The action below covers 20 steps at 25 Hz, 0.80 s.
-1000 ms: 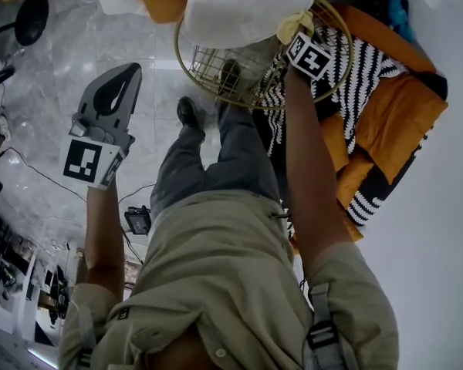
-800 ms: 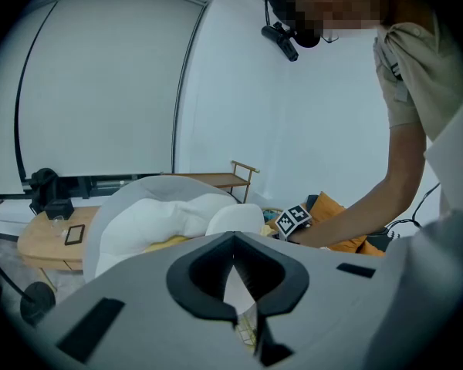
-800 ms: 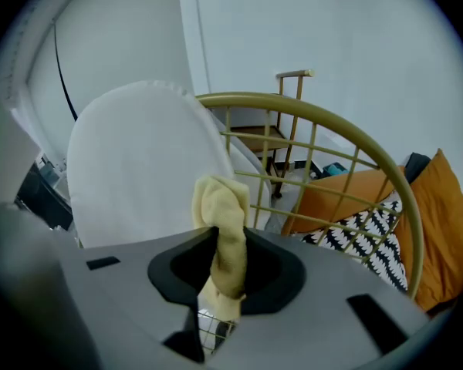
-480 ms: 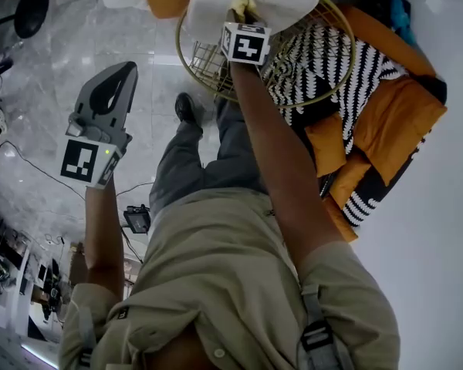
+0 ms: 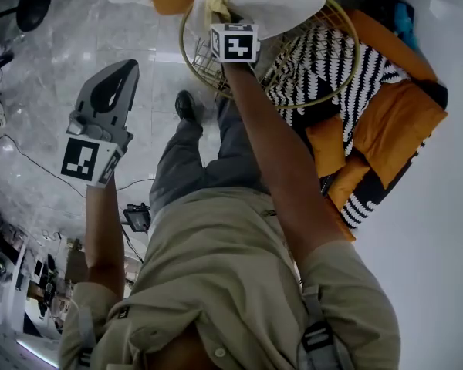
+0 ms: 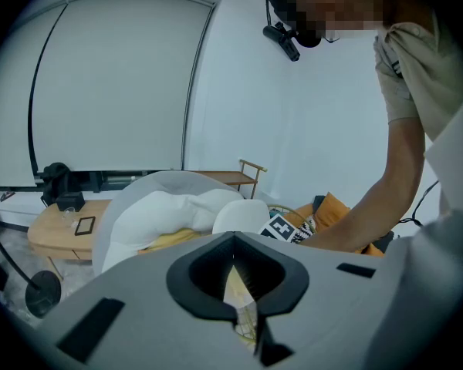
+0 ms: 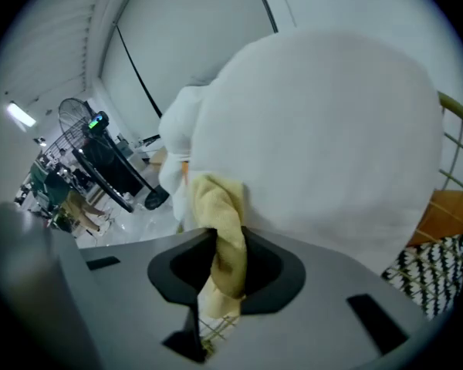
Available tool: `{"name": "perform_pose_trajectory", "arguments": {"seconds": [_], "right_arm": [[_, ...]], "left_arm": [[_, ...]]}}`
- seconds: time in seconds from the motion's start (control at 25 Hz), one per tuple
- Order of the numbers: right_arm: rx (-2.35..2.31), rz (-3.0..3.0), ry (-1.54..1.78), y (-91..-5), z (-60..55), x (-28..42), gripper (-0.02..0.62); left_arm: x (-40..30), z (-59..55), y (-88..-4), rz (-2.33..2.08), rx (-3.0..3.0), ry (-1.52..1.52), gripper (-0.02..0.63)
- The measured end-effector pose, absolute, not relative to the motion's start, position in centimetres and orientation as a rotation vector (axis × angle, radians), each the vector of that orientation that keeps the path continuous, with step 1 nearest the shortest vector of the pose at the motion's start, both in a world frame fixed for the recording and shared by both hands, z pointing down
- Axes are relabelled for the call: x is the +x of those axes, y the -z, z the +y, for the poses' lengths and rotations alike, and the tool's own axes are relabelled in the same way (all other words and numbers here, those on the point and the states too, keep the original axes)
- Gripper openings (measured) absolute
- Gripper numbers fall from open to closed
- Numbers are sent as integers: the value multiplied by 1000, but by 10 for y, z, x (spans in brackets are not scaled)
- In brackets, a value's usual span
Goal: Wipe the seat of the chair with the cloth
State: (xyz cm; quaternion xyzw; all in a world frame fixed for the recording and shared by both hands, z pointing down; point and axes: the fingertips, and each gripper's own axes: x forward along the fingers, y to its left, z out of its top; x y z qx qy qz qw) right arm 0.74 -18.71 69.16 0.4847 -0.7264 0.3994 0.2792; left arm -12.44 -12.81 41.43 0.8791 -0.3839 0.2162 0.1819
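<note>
The chair has a white seat cushion [image 5: 274, 2] set in a round gold wire frame [image 5: 347, 68]. My right gripper [image 5: 218, 14] is shut on a yellow cloth [image 5: 214, 6] and presses it against the left part of the cushion. In the right gripper view the cloth [image 7: 222, 233] bunches between the jaws, right against the white cushion [image 7: 324, 145]. My left gripper [image 5: 130, 69] hangs over the floor left of the chair, shut with nothing in it. The left gripper view has the cushion [image 6: 177, 206] ahead of that gripper [image 6: 233, 241].
Orange and black-and-white zigzag pillows [image 5: 370, 114] lie right of the chair against a white wall. The person's shoe [image 5: 189, 110] stands on the marble floor [image 5: 46, 75], where a cable runs. A standing fan [image 7: 100, 153] and a low wooden table [image 6: 62, 233] are farther off.
My right gripper has swept left across the cushion with the cloth, from the frame's right rim to the cushion's left part. The left gripper has barely moved.
</note>
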Motion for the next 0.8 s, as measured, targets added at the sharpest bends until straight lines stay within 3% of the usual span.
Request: {"name": "perform_pose_trajectory", "arguments": {"seconds": [0.24,0.36,0.52,0.8], "right_arm": [[1706,-1563,-1190,-718,-162,210,83],[1859,-1416,-1236,-714,-146,275,83],[1825,-1437,-1191,-712,-145,279,83],[1785,-1483,-1225,-720,-152,226,83]], "left_arm": [[-112,-126,-417,-1058,2470,-657,15],[-100,-129,-415,-1035,2489,-648,15],[-89,-131,-412,-1009,2513,-636,15],[-99,-133,-411,-1040,2517,-612,15]]}}
